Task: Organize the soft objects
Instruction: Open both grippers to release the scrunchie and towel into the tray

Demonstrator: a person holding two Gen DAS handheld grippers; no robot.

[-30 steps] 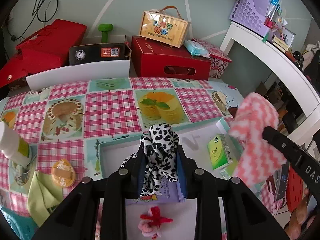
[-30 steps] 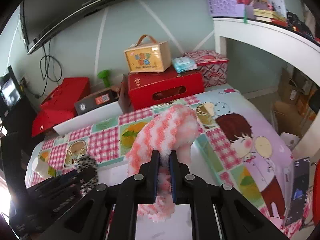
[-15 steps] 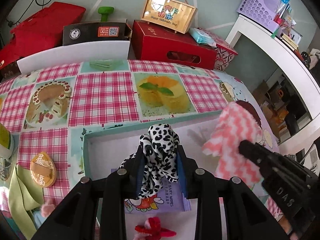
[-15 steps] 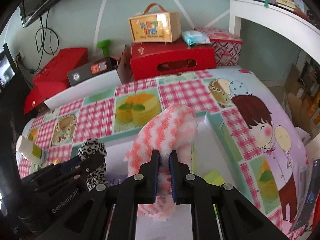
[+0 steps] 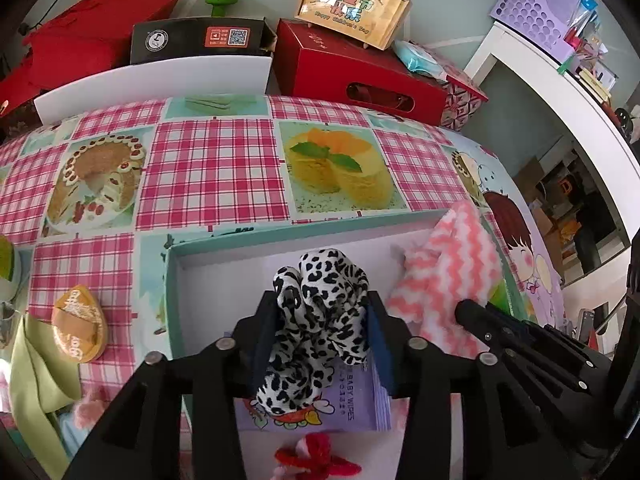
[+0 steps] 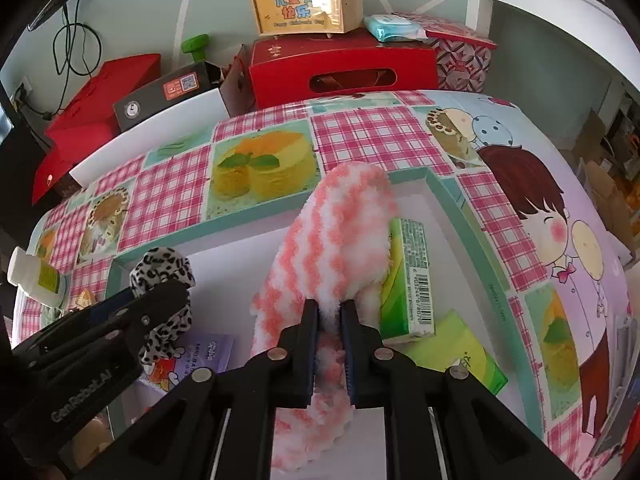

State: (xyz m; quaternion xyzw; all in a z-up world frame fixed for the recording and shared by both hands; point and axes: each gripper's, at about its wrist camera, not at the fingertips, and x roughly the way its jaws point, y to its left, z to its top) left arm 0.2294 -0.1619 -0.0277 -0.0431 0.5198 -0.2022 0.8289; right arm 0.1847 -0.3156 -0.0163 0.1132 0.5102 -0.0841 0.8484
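Observation:
My left gripper (image 5: 322, 310) is shut on a leopard-print scrunchie (image 5: 320, 312), held over the white inside of a teal-rimmed box (image 5: 304, 228). My right gripper (image 6: 330, 312) is shut on a fluffy pink-and-white striped cloth (image 6: 340, 240), held low over the box's right part (image 6: 444, 196). The cloth also shows in the left wrist view (image 5: 444, 276), and the scrunchie in the right wrist view (image 6: 160, 272). In the box lie a purple baby wipes pack (image 5: 352, 404), a red yarn bow (image 5: 316, 456) and green tissue packs (image 6: 408, 280).
On the checked tablecloth left of the box lie an orange snack packet (image 5: 78, 328), a green cloth (image 5: 36, 380) and a white bottle (image 6: 36, 276). Red boxes (image 5: 356, 68) and a yellow gift case (image 5: 352, 8) stand behind the table. A white shelf (image 5: 568, 104) is at right.
Both grippers have come down and forward toward the box with their loads. The pink cloth has dropped from above the table to just over the box's right side.

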